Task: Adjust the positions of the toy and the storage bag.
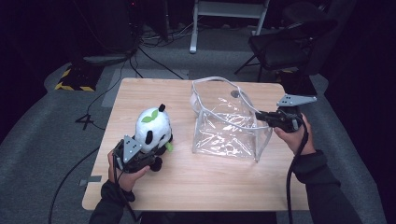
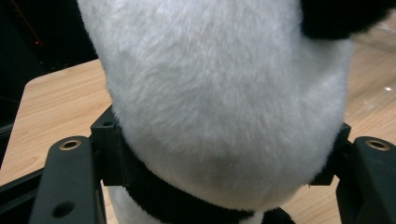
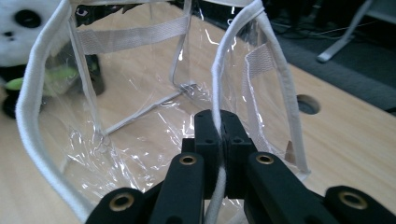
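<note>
A white and black panda plush [image 1: 153, 127] with a green leaf on its head sits at the table's left. My left gripper [image 1: 148, 157] is shut on its lower body; in the left gripper view the white fur [image 2: 224, 93] bulges between the two black jaws. A clear plastic bag [image 1: 229, 123] with white trim stands open at mid-table. My right gripper [image 1: 260, 115] is shut on its right rim, and the white trim [image 3: 219, 93] runs down between the jaws. The panda plush [image 3: 23, 28] shows through the bag at the far left of the right gripper view.
The wooden table [image 1: 196, 186] has bare room in front of the bag and the panda. A round cable hole [image 3: 308, 103] lies behind the bag. Beyond the table stand a black chair [image 1: 289, 44] and a white frame [image 1: 229, 14], with cables on the floor.
</note>
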